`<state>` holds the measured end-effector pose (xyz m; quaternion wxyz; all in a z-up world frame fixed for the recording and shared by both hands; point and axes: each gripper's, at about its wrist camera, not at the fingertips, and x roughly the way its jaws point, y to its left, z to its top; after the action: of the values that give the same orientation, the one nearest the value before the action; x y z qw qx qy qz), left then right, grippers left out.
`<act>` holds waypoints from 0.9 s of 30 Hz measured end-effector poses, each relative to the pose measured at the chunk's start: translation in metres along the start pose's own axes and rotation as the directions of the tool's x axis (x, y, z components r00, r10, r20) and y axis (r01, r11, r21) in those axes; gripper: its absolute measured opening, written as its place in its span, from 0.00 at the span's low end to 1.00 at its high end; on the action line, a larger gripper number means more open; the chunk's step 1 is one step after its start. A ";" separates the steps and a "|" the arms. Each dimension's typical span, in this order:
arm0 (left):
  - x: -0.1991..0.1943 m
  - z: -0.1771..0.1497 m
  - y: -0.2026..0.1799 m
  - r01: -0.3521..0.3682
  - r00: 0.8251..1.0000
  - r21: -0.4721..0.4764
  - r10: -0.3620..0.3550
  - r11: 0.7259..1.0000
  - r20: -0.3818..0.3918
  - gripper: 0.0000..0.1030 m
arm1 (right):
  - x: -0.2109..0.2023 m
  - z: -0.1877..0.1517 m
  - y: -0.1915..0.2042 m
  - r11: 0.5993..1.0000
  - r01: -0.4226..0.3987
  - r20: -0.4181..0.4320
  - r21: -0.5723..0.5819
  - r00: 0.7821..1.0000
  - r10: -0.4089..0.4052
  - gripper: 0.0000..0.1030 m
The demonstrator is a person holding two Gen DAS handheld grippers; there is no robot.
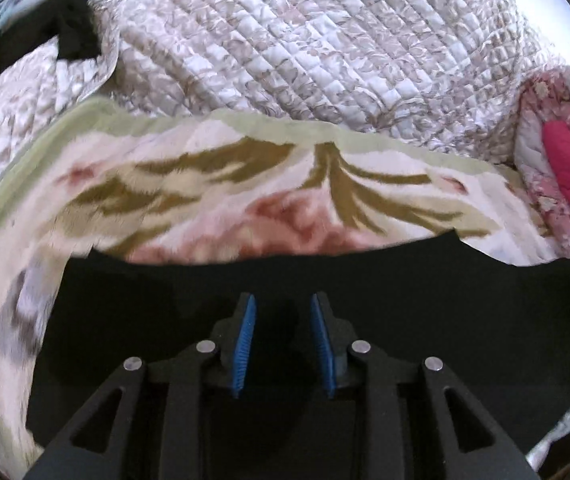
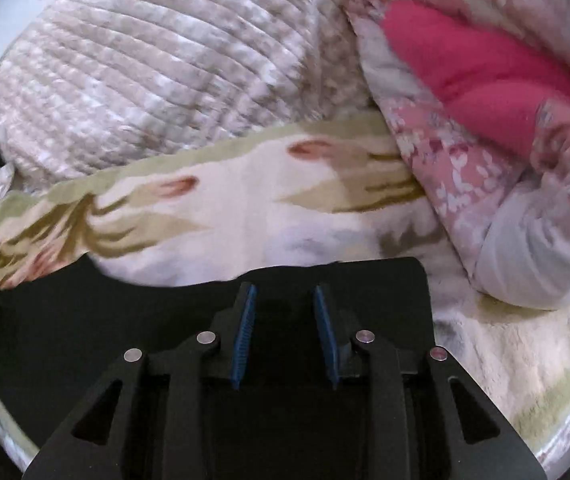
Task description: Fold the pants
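Observation:
Black pants (image 1: pixel 405 300) lie spread flat on a floral fleece blanket (image 1: pixel 205 184). In the left wrist view my left gripper (image 1: pixel 282 300) is open, its blue pads (image 1: pixel 247 336) apart, low over the pants a little behind their far edge. In the right wrist view the pants (image 2: pixel 105 320) show as a flat black panel with a squared right corner. My right gripper (image 2: pixel 285 292) is open over that panel near its far edge, with nothing between the pads (image 2: pixel 325 332).
A large quilted beige comforter (image 1: pixel 305 40) is heaped behind the blanket (image 2: pixel 245 208). A pink floral quilt with a bright pink lining (image 2: pixel 465 72) lies bunched at the right, also in the left wrist view (image 1: pixel 565 168). A dark garment (image 1: pixel 73 28) sits far left.

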<state>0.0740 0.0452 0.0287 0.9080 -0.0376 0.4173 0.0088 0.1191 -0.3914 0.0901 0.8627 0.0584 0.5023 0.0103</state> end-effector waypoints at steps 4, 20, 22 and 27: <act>0.025 -0.002 0.009 -0.037 0.999 -0.030 0.036 0.999 -0.035 0.35 | 0.004 -0.005 0.001 1.000 0.009 0.003 -0.015 1.000 -0.009 0.30; 0.001 -0.007 -0.009 -0.047 0.999 0.017 0.046 0.999 0.024 0.40 | -0.031 -0.030 0.055 0.987 -0.069 0.078 -0.147 0.994 0.082 0.42; -0.004 -0.010 -0.014 -0.041 0.999 0.029 0.040 0.999 0.029 0.40 | -0.034 -0.040 0.068 0.979 -0.095 0.066 -0.178 0.992 0.109 0.42; -0.019 -0.024 -0.028 -0.010 0.999 0.057 0.008 0.998 0.033 0.40 | -0.044 -0.074 0.098 0.955 -0.156 0.042 -0.252 0.984 0.172 0.42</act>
<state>0.0445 0.0157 0.0296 0.9153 -0.0097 0.4026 0.0015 0.0376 -0.2906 0.1031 0.8748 -0.0080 0.4629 0.1426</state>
